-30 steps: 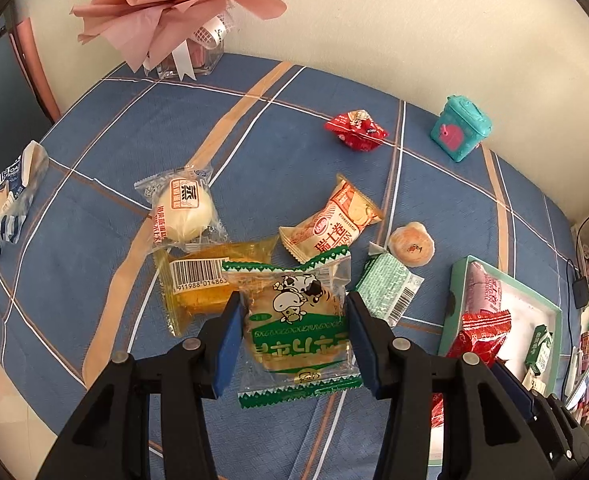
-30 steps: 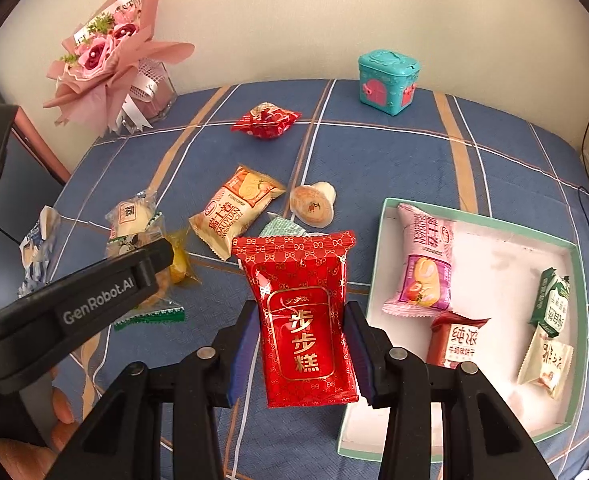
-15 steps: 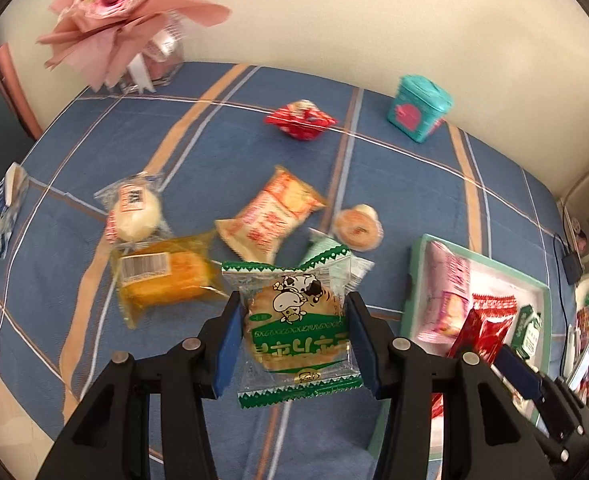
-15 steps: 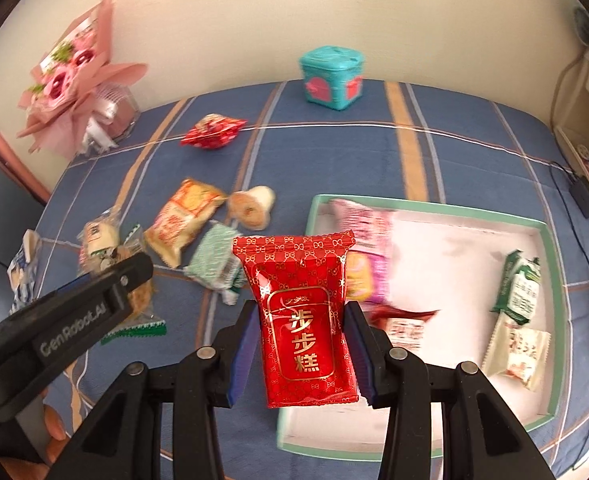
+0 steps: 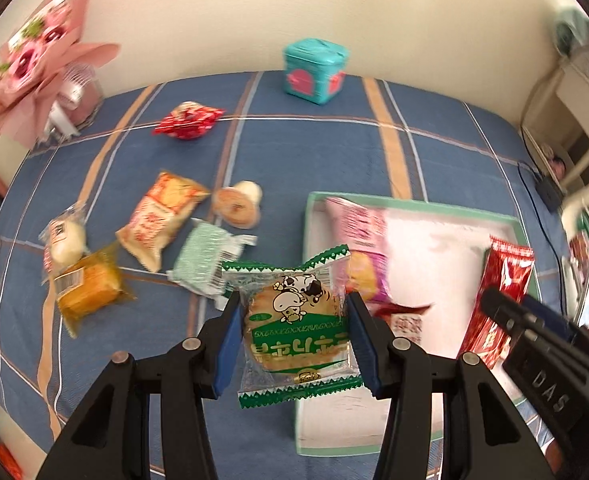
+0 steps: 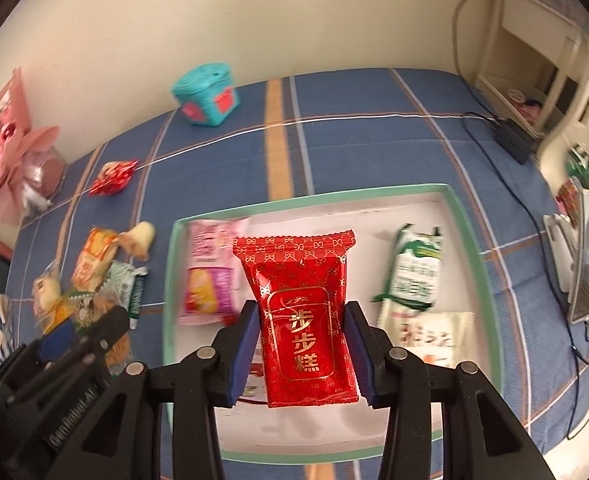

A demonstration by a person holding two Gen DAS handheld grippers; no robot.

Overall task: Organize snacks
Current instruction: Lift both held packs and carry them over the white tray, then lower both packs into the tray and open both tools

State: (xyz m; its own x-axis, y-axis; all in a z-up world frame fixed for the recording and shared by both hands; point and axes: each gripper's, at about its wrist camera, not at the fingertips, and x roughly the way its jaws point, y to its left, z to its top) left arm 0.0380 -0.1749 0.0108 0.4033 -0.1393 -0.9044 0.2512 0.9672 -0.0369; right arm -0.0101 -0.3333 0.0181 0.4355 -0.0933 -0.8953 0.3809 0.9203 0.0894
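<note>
Blue plaid bed [image 5: 314,152] carries loose snacks [image 5: 162,218], tray [image 6: 470,248], teal box [image 5: 314,70], bouquet [image 5: 42,68].

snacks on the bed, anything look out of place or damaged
Nothing looks damaged or spilled. Several packets, such as the orange packet and a yellow cake, lie scattered at odd angles on the blue cover, outside the tray.

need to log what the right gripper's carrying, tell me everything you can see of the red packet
The red packet is a glossy foil pillow pouch with crimped ends, a small gold bow pattern and a gold-framed panel of gold Chinese characters. It stands upright and sealed, clamped at its sides between the right gripper pads, above the green-rimmed white tray, touching nothing else.
</note>
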